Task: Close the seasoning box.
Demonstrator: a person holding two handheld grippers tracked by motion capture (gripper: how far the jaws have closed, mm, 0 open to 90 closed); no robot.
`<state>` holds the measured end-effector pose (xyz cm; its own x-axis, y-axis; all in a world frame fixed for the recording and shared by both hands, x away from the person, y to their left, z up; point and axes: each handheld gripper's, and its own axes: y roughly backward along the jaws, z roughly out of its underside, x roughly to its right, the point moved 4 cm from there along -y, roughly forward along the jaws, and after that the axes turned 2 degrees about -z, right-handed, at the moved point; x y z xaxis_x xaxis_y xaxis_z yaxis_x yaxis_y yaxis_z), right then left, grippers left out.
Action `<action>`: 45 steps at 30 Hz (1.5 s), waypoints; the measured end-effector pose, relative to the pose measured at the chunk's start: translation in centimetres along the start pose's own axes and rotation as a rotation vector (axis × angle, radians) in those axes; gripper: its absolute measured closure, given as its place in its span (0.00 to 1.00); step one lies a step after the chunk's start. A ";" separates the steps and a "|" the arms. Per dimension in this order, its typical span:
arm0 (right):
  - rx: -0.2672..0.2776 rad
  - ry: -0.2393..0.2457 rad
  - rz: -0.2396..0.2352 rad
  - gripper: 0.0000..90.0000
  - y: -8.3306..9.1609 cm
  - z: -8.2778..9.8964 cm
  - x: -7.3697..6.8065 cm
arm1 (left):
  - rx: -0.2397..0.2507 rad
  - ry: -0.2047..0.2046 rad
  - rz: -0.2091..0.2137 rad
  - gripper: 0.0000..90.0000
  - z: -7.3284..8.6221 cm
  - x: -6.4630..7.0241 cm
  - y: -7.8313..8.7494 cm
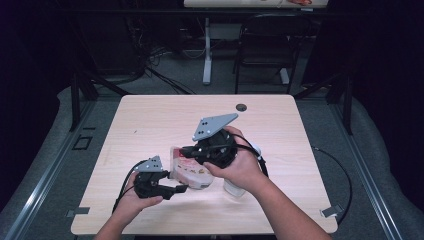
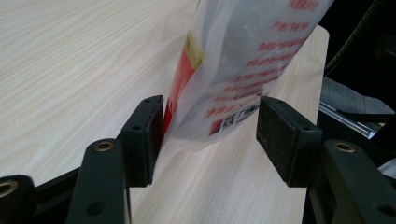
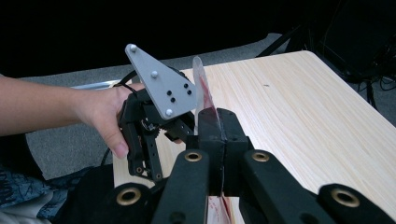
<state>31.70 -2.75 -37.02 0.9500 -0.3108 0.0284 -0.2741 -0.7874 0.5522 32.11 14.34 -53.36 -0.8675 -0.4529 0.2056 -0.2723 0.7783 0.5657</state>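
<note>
A light wooden table (image 1: 150, 120) carries the work near its near edge. There the plastic bag (image 1: 190, 170) with red print stands between both tools: the right gripper (image 3: 219, 121) is clamped on its top edge, the left gripper (image 2: 210, 126) spread apart around its lower corner

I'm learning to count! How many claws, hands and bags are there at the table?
Claws: 2 (left claw, right claw)
Hands: 2 (left hand, right hand)
Bags: 1 (the bag, whitish with red print)
Total: 5
</note>
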 end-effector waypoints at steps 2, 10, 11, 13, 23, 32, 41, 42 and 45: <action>0.002 0.001 -0.001 1.00 0.0 0.0 0.0 | -0.011 -0.006 0.002 0.47 0.0 0.1 -0.2; 0.007 -0.006 -0.002 1.00 0.0 0.1 0.1 | -0.021 -0.008 -0.012 0.54 0.1 0.3 -0.1; 0.008 -0.007 -0.002 1.00 0.0 0.1 0.2 | -0.021 -0.008 -0.012 0.55 0.1 0.3 -0.1; 0.008 -0.004 -0.001 1.00 0.0 0.1 0.2 | -0.020 -0.006 -0.008 0.57 0.1 0.3 -0.1; 0.013 -0.008 -0.008 1.00 0.1 0.2 0.2 | -0.036 -0.004 0.010 0.68 0.2 0.3 0.1; 0.011 -0.017 -0.030 1.00 0.2 0.5 0.3 | -0.052 -0.009 0.034 0.73 0.3 0.5 0.1; 0.017 -0.025 -0.044 1.00 0.9 0.8 0.5 | -0.054 -0.021 0.072 0.77 0.3 0.7 0.4; 0.017 -0.025 -0.044 1.00 0.9 0.8 0.5 | -0.055 -0.020 0.072 0.77 0.3 0.7 0.4; 0.017 -0.032 -0.047 1.00 1.0 1.0 0.7 | -0.061 -0.017 0.075 0.77 0.3 0.7 0.4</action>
<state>31.99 -4.28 -37.31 0.9567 -0.2901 -0.0237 -0.2323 -0.8100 0.5384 31.27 14.52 -53.22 -0.8916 -0.3864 0.2363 -0.1805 0.7817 0.5970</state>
